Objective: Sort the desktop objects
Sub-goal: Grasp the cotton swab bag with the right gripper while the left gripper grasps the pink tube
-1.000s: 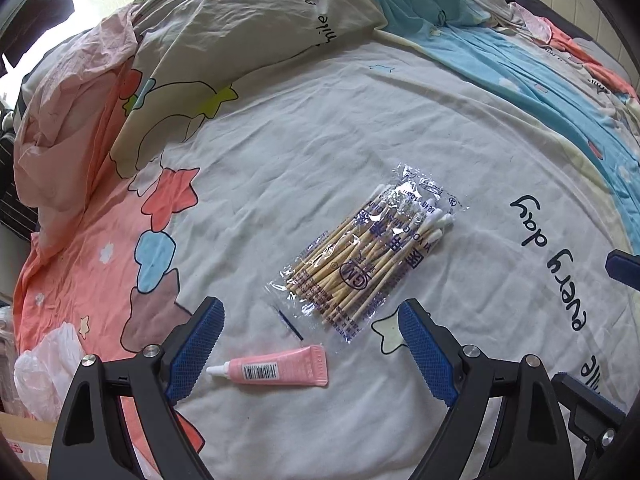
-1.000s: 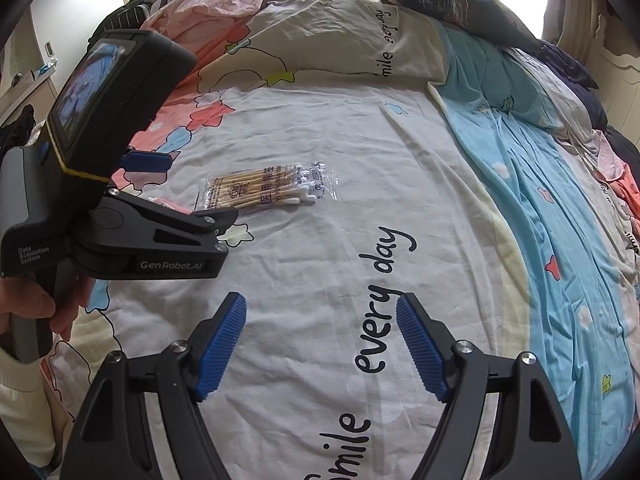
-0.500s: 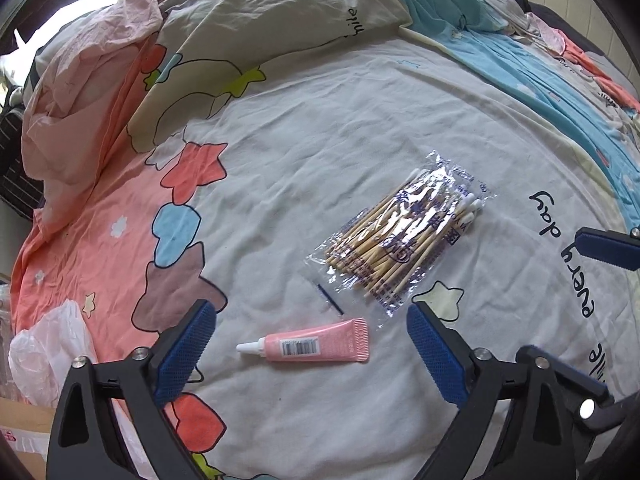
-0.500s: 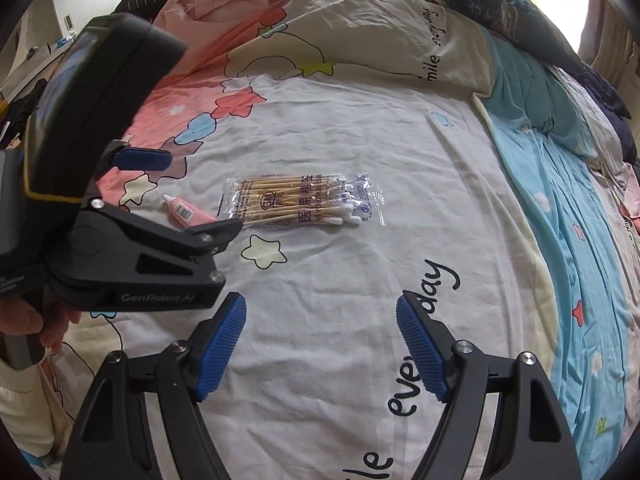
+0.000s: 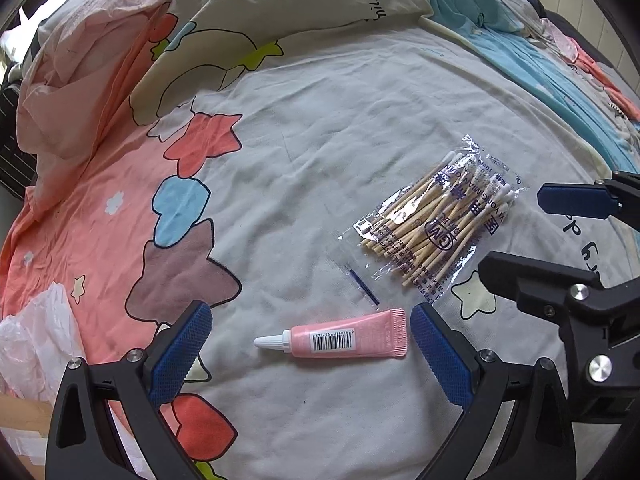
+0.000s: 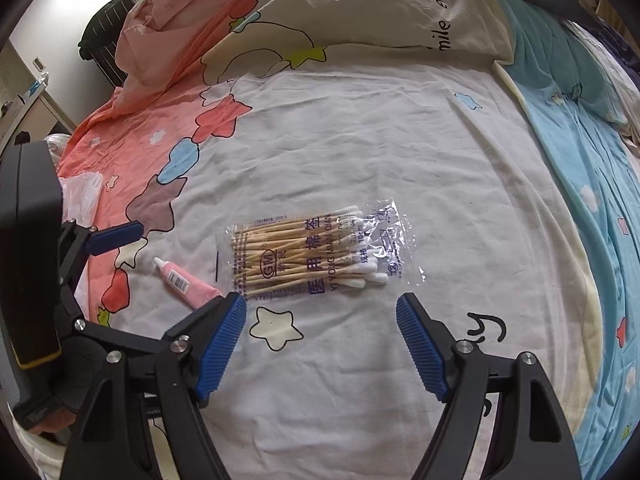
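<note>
A small pink tube [image 5: 344,340] with a white cap and a barcode lies on the patterned bedsheet. My left gripper [image 5: 310,350] is open, low over the sheet, with the tube lying between its blue pads. A clear bag of wooden cotton swabs [image 5: 440,224] lies just beyond and right of the tube. In the right wrist view the swab bag [image 6: 316,258] lies just ahead of my open, empty right gripper [image 6: 320,336]; the tube [image 6: 186,282] lies left of it, its end hidden behind the left pad. A thin dark blue stick [image 5: 362,284] lies between tube and bag.
The sheet [image 5: 320,128] has cartoon stars and black lettering. A rumpled pink and cream quilt [image 5: 120,40] is heaped at the far side. A white plastic bag [image 5: 36,332] lies at the left bed edge. A blue strip of bedding [image 6: 580,168] runs along the right.
Both grippers have moved forward and down toward the items. The tube now lies between my left pads, and the swab bag sits much closer to my right gripper.
</note>
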### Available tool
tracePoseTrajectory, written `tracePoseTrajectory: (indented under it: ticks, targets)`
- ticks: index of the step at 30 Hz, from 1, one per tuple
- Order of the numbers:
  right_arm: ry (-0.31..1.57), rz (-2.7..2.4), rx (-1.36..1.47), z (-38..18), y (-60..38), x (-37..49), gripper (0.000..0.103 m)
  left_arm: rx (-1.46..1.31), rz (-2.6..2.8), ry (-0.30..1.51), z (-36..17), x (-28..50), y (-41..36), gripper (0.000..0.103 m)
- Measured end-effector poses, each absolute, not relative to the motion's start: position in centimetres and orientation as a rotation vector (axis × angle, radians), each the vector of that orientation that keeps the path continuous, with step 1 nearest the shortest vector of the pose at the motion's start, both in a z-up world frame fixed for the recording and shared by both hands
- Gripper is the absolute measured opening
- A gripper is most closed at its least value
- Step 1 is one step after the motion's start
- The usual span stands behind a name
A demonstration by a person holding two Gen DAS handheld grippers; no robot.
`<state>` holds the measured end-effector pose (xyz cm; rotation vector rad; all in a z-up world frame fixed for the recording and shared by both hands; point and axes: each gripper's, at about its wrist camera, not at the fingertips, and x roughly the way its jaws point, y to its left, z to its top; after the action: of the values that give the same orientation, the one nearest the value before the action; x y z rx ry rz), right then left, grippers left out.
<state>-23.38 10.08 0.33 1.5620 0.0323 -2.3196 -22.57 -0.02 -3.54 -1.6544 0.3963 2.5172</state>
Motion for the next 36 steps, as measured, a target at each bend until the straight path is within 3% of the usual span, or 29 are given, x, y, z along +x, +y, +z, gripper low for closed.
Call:
tracePoseTrajectory:
  ticks: [12, 17, 27, 28, 30, 33, 36]
  targets:
    - [0.130, -2.323, 1.651, -0.9, 9.1, -25.7, 0.075, -1.649, 2.521, 0.375, -4.1, -22.7, 0.4, 0.102]
    - [0.206, -2.327, 1.670, -1.1, 8.1, -26.6, 0.075, -1.651, 2.490, 0.279, -4.5, -23.0, -0.5, 0.103]
    - [0.164, -2.270, 1.696, -1.6, 6.7, -28.2, 0.077, -1.610, 2.475, 0.288, -4.6, -22.1, -0.7, 0.103]
    - [0.150, -2.257, 1.697, -1.8, 6.6, -28.4, 0.087, -1.604, 2.472, 0.277, -4.6, -22.0, -0.8, 0.102]
    - [0.134, -2.240, 1.694, -2.1, 6.3, -28.6, 0.095, -1.591, 2.455, 0.254, -4.5, -21.8, -1.0, 0.094]
    - [0.099, -2.248, 1.671, -2.2, 6.3, -28.9, 0.096, -1.578, 2.436, 0.254, -4.1, -21.3, -0.9, 0.081]
    - [0.045, -2.275, 1.644, -2.2, 6.5, -29.1, 0.094, -1.578, 2.434, 0.246, -4.0, -21.0, -1.0, 0.078]
